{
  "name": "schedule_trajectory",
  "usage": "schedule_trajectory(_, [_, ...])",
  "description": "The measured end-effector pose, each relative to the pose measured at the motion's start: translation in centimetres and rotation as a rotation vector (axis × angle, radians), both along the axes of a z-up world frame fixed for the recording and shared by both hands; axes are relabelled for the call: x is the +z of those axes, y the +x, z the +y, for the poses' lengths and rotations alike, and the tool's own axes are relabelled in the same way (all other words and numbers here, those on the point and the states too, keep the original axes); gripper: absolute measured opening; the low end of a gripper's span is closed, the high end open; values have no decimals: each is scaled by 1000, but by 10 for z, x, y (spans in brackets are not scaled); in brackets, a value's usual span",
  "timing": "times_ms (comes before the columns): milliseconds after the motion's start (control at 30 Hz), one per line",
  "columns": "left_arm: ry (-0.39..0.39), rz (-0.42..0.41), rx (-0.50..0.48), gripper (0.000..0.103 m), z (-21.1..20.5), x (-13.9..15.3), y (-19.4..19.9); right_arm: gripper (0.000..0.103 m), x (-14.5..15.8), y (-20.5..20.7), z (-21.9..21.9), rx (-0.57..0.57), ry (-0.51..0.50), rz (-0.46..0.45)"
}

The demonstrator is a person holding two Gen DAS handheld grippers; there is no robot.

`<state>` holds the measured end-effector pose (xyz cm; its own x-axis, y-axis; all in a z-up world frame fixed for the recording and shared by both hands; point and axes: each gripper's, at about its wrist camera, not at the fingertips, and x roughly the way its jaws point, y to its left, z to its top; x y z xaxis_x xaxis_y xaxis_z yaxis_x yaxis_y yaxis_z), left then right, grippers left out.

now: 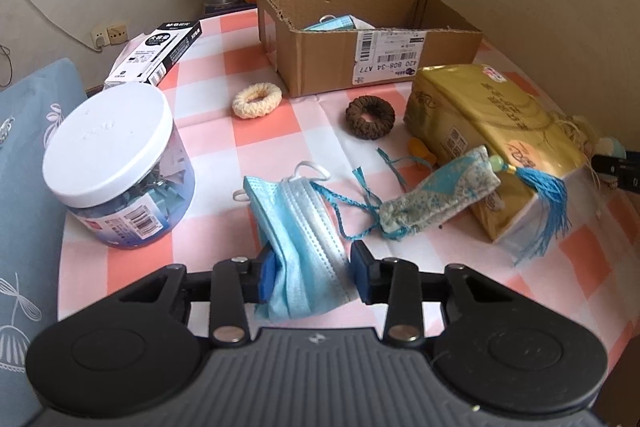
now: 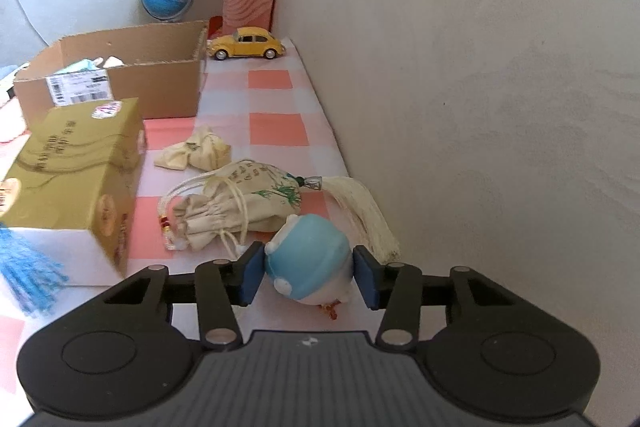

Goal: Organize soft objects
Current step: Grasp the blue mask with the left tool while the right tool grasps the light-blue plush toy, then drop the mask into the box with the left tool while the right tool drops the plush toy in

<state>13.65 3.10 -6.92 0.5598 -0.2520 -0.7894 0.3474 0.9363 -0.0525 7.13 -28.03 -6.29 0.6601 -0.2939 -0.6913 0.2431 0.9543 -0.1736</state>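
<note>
The left gripper (image 1: pixel 311 269) was pinched on a blue face mask (image 1: pixel 298 239) bunched up at the near edge of the table (image 1: pixel 208 67), in front of the cardboard box (image 1: pixel 360 39). The right gripper (image 2: pixel 308 273) had its blue pads squeezing a little blue-and-white squishy toy (image 2: pixel 310 257), right beside a drawstring pouch (image 2: pixel 240 205) by the wall.

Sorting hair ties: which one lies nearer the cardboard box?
The brown hair tie, just below the box's labelled front; the cream hair tie lies further left.
</note>
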Motion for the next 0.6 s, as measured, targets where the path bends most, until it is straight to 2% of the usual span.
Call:
schedule_trajectory(333, [37, -8, -78, 35, 9, 19, -24, 52, 25, -29, 19, 83, 103, 3])
schedule_trajectory(600, [20, 10, -199, 34, 3, 39, -42, 52, 47, -38, 45, 212, 137, 13])
